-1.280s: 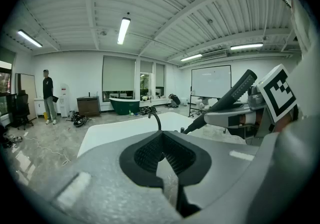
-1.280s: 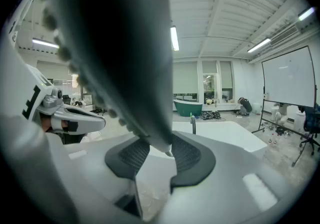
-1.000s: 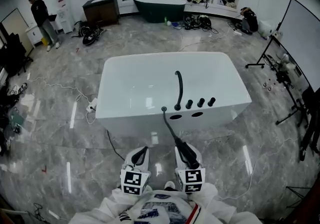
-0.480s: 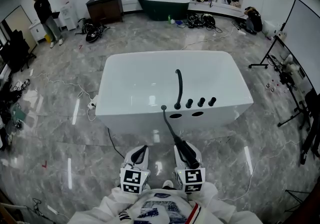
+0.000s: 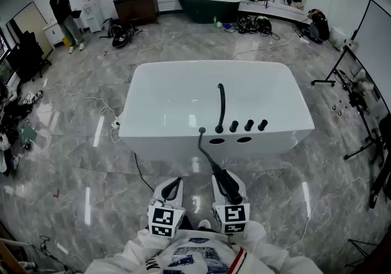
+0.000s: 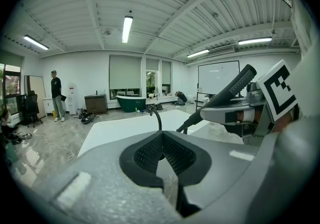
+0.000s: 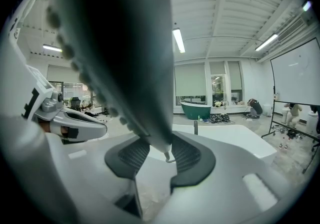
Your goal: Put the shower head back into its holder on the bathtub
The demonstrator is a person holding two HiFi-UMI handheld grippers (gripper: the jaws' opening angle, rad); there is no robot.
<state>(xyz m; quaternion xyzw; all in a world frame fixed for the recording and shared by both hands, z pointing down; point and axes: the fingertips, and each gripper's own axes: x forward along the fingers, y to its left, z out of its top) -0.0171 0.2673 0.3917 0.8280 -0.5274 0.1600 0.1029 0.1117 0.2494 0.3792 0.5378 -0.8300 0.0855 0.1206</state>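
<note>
The carry is in hand: the right tool grips the shower head at lower centre, short of the bathtub, the left tool closed and empty; next, advance and line it up with the rim fittings.

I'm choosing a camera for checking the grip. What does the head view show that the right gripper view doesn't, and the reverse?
Only the head view shows the two oval holes in the tub deck and the three round black knobs.

Only the right gripper view shows the right claw with its ribbed pads pressed on the shower handle, and the ceiling strip light.

Both show the black hand-held shower head, the white rectangular bathtub, its curved black spout, the left claw and the dark green tub at the back.
</note>
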